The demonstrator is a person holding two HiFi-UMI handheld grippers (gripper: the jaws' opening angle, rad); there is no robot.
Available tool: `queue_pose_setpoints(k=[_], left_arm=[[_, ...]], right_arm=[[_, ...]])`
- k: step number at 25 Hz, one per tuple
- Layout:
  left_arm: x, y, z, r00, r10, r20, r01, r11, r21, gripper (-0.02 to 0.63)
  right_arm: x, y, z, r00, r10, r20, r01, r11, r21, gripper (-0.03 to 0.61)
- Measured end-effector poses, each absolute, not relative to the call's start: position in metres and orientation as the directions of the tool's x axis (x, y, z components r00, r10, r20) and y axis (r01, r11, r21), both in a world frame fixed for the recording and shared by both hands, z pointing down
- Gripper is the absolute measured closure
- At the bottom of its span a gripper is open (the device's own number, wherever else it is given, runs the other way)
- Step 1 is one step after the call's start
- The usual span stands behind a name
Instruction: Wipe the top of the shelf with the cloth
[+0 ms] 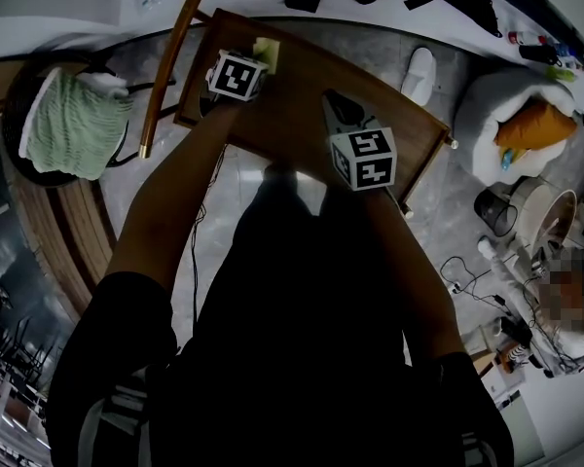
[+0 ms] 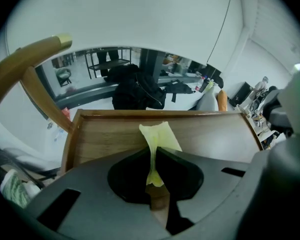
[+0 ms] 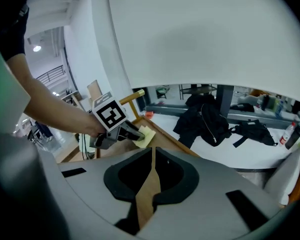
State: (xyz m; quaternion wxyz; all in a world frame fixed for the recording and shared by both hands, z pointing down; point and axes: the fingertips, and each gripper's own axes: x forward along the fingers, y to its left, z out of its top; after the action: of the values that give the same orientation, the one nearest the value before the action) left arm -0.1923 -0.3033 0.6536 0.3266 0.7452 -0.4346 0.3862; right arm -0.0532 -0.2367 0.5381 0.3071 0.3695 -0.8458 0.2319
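The left tool (image 2: 154,159) is clenched on a yellow cloth (image 2: 160,135). The cloth lies on the wooden shelf (image 2: 210,134) top, near its far edge. The right tool (image 3: 153,156) sits over the middle of the shelf, jaws pressed together with nothing between them.

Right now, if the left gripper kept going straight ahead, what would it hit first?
Probably the raised far rim of the shelf top; the left gripper, shut on the yellow cloth, points across bare wood toward it. Depth is unclear.
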Motion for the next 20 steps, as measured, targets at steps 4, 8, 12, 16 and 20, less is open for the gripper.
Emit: queue_pose_setpoints(k=[4,8,12,16,20], left_arm=[[-0.213,-0.312,0.654,0.302,-0.406,0.863,-0.909,-0.394,0.133,0.583],[-0.225,-0.316,0.658,0.292,-0.399,0.869,-0.922,-0.359,0.145,0.583],[-0.239,-0.319,0.662,0.254,-0.41,0.876,-0.937,-0.33,0.117,0.583],[-0.255,-0.322,0.662,0.204,-0.432,0.878,-0.958,-0.275,0.087,0.583],[-0.26,-0.319,0.657,0.183,-0.443,0.878,-0.975,-0.2,0.102,0.583]], right_arm=[[-0.058,-0.233,0.541,-0.53,-0.481,0.699,-0.77,0.618,-0.158,0.544],[-0.054,-0.234,0.544,-0.515,-0.485,0.707,-0.781,0.605,-0.154,0.545],[-0.053,-0.231,0.544,-0.513,-0.482,0.71,-0.782,0.603,-0.156,0.543],[-0.048,-0.224,0.545,-0.514,-0.481,0.71,-0.786,0.596,-0.165,0.544],[-0.027,-0.218,0.543,-0.509,-0.486,0.71,-0.794,0.583,-0.17,0.545]])
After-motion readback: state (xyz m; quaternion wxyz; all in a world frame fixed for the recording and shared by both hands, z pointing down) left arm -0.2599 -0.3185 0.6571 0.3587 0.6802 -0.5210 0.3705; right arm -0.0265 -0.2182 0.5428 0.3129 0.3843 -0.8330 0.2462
